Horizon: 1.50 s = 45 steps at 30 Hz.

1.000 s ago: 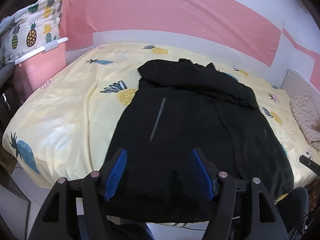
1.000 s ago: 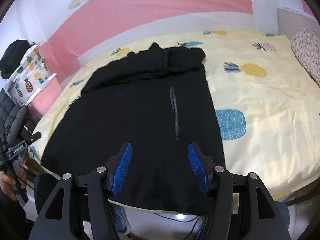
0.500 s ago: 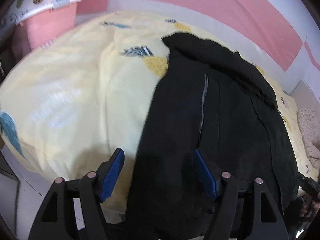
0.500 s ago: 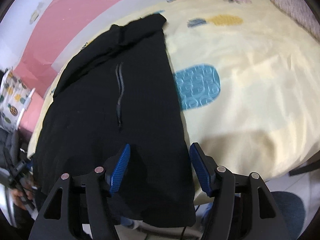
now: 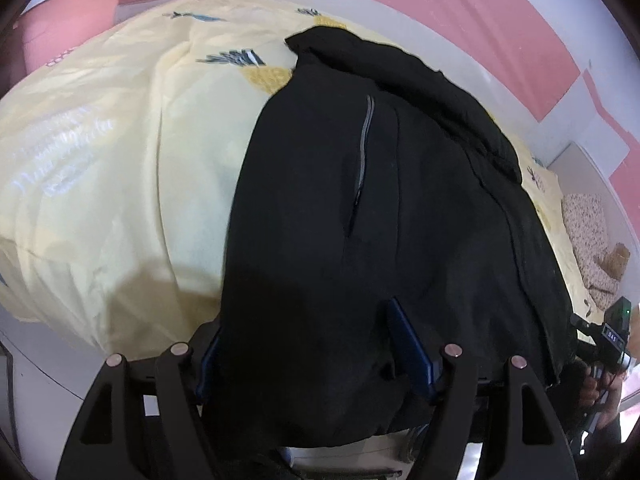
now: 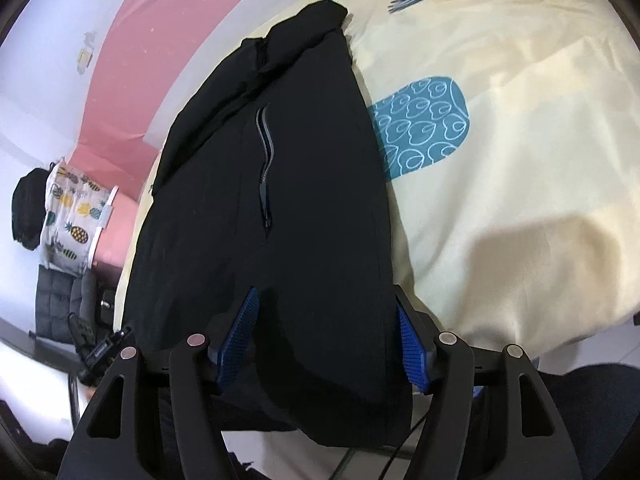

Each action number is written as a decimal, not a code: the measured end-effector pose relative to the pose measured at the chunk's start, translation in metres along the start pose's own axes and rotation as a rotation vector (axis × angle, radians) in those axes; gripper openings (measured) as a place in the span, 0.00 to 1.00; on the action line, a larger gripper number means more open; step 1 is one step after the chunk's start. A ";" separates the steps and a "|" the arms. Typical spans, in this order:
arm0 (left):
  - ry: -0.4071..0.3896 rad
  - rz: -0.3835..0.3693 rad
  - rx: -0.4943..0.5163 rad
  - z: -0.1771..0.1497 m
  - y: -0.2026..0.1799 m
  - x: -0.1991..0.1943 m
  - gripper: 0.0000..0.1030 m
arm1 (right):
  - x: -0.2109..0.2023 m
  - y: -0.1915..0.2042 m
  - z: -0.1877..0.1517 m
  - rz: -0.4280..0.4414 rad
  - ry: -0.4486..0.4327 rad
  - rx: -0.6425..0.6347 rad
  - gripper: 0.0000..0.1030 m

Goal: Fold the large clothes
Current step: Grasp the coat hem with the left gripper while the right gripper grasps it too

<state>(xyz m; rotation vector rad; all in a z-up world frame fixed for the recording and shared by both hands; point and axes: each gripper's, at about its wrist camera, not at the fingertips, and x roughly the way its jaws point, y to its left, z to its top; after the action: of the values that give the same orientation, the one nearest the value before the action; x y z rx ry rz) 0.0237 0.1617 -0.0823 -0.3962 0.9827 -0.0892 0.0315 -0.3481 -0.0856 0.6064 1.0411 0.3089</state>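
A black jacket (image 5: 360, 200) (image 6: 300, 200) with a grey pocket zip (image 5: 362, 152) (image 6: 264, 152) lies spread on a yellow pineapple-print bed sheet (image 5: 100, 160) (image 6: 500, 160). Its near hem hangs over the bed's front edge. My left gripper (image 5: 308, 344) is low over the hem's left corner, open, with the fabric between its blue pads. The left pad is partly hidden behind the jacket's edge. My right gripper (image 6: 324, 340) straddles the hem's right corner. Its jaws are opening with the fabric between them, and the pads do not press on it.
A pink storage box (image 5: 68, 20) with a pineapple-print cloth (image 6: 72, 208) stands left of the bed, beside a grey cushioned seat (image 6: 56, 300). A floral pillow (image 5: 588, 232) lies at the bed's right end. A pink and white wall runs behind.
Both grippers have sunk and tipped down toward the jacket's near hem, the left onto its left corner, the right onto its right corner. Both pairs of jaws stand a little wider.
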 end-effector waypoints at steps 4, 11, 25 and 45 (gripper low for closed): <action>0.018 -0.002 -0.013 0.008 -0.002 0.008 0.79 | 0.005 0.001 0.004 0.001 -0.009 0.015 0.64; 0.027 0.003 -0.013 -0.002 -0.002 0.003 0.70 | -0.001 -0.001 -0.007 0.063 0.051 0.007 0.44; -0.222 -0.171 -0.131 0.023 0.004 -0.075 0.15 | -0.044 0.038 0.012 0.175 -0.111 -0.049 0.19; -0.463 -0.275 -0.090 0.151 -0.032 -0.123 0.15 | -0.095 0.100 0.124 0.295 -0.380 -0.125 0.17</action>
<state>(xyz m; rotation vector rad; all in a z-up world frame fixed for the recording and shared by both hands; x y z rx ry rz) 0.0827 0.2065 0.1008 -0.6030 0.4728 -0.1928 0.0987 -0.3567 0.0873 0.6750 0.5627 0.4917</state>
